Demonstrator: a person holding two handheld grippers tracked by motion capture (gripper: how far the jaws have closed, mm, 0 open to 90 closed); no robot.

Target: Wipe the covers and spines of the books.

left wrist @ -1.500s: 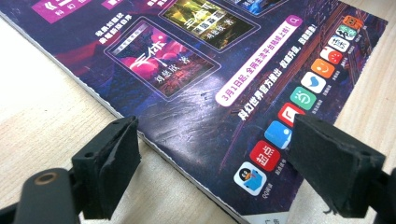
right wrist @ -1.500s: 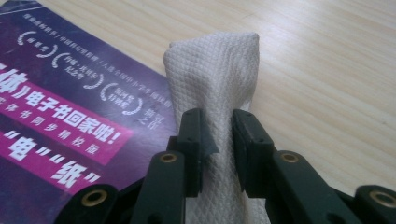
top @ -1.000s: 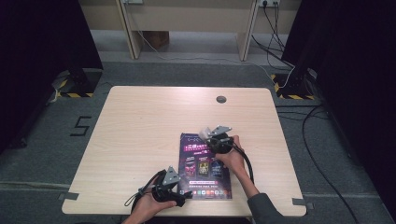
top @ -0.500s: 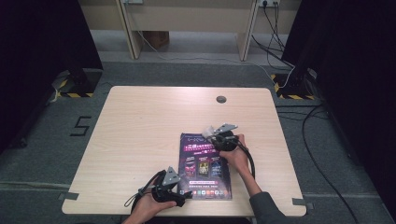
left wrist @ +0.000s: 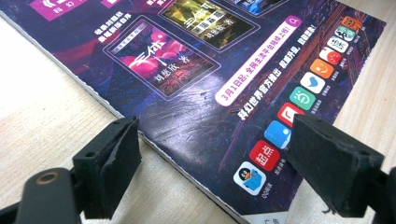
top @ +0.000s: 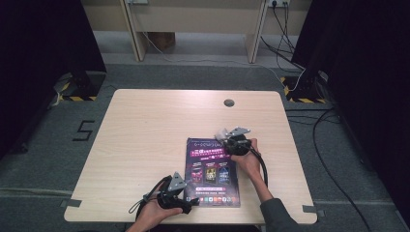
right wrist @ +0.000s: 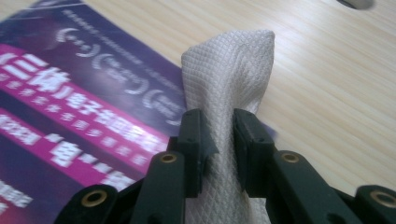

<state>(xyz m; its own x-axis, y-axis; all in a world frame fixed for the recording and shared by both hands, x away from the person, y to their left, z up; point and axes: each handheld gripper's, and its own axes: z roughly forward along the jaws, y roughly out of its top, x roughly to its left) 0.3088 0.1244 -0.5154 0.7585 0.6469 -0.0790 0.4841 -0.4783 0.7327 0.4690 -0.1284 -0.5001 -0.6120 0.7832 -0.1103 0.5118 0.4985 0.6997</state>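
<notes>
A purple magazine (top: pixel 212 171) lies flat on the wooden table (top: pixel 145 130), near its front edge. At the magazine's top right corner my right gripper (top: pixel 227 137) is shut on a white textured cloth (top: pixel 221 132). In the right gripper view the cloth (right wrist: pixel 229 70) stands up pinched between the jaws of the right gripper (right wrist: pixel 218 126), above the magazine (right wrist: pixel 70 93). My left gripper (top: pixel 191 204) is at the magazine's lower left corner. In the left gripper view it (left wrist: pixel 215 163) stands open, with one jaw over the bare wood and the other over the cover (left wrist: pixel 196 70).
A round cable hole (top: pixel 228 102) sits in the table's far right part. Bare wood spreads left of and beyond the magazine. Cables (top: pixel 333 159) run over the floor to the right. A tape figure 5 (top: pixel 84 130) marks the floor to the left.
My right gripper has shifted slightly to the right with the cloth in it. The left gripper and the magazine have stayed in place.
</notes>
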